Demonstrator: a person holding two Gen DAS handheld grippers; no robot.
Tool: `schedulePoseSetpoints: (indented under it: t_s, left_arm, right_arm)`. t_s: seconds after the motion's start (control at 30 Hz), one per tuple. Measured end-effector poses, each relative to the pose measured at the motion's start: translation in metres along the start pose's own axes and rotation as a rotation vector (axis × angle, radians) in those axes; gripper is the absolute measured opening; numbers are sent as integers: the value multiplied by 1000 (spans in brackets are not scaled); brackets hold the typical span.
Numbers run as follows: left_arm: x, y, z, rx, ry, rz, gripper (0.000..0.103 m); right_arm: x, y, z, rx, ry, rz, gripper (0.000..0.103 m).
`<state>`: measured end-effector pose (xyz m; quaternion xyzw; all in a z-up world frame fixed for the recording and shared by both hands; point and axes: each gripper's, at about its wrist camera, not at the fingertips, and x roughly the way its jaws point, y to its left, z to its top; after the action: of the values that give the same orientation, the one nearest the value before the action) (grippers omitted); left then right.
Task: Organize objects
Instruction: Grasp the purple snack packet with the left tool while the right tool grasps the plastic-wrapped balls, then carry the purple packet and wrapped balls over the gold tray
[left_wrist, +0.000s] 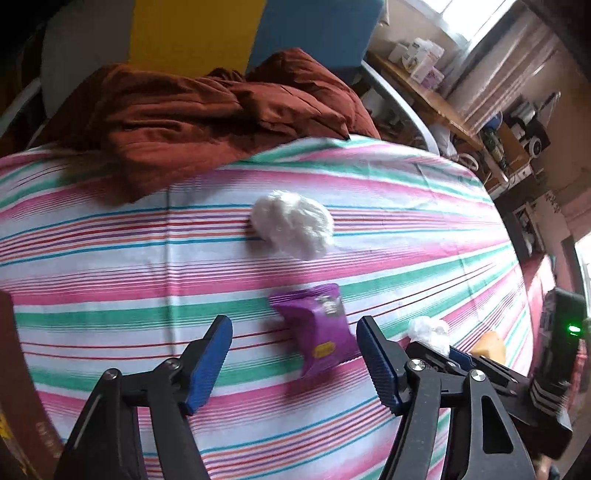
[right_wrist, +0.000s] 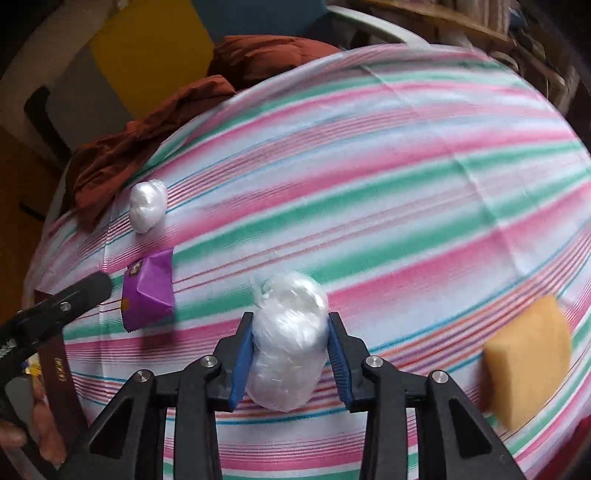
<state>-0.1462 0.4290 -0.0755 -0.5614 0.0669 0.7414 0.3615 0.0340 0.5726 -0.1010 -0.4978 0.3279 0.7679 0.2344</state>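
Observation:
A purple snack packet (left_wrist: 317, 328) lies on the striped bedsheet (left_wrist: 110, 258). My left gripper (left_wrist: 293, 328) is open just above it, with the packet between the fingertips, nearer the right one, and the pads clear of it. In the right wrist view my right gripper (right_wrist: 290, 321) is shut on a white plastic-wrapped bundle (right_wrist: 288, 354), which stands on the sheet (right_wrist: 406, 184). That bundle (left_wrist: 428, 330) and the right gripper (left_wrist: 447, 354) also show in the left wrist view. One left finger (right_wrist: 92, 291) shows beside the purple packet (right_wrist: 147, 291).
A second white plastic ball (left_wrist: 291, 227) (right_wrist: 147, 206) lies farther up the sheet. A yellow sponge (right_wrist: 528, 358) rests at the right. A rust-brown quilt (left_wrist: 221, 118) is heaped at the far edge. A cluttered shelf (left_wrist: 424, 85) stands beyond the bed. A hand (right_wrist: 40, 424) shows at lower left.

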Motion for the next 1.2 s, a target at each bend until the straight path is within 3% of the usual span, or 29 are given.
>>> schedulePoseSetpoints:
  t_s: [0.2, 0.33, 0.57, 0.93, 1.2]
  left_arm:
    - [34, -16, 0, 54, 57, 60, 51]
    - [32, -20, -4, 84, 20, 74, 39]
    - [13, -11, -22, 125, -3, 82, 36]
    - [-92, -17, -63, 226, -260, 107, 36]
    - [-145, -12, -90, 252, -377, 127, 36]
  right_arm:
    - [1, -7, 7, -11, -8, -11, 38]
    - [3, -3, 8, -29, -10, -19, 38]
    - [2, 10, 5, -124, -26, -29, 38]
    - [4, 38, -10, -253, -32, 9, 37]
    - [10, 57, -19, -331, -30, 5, 37]
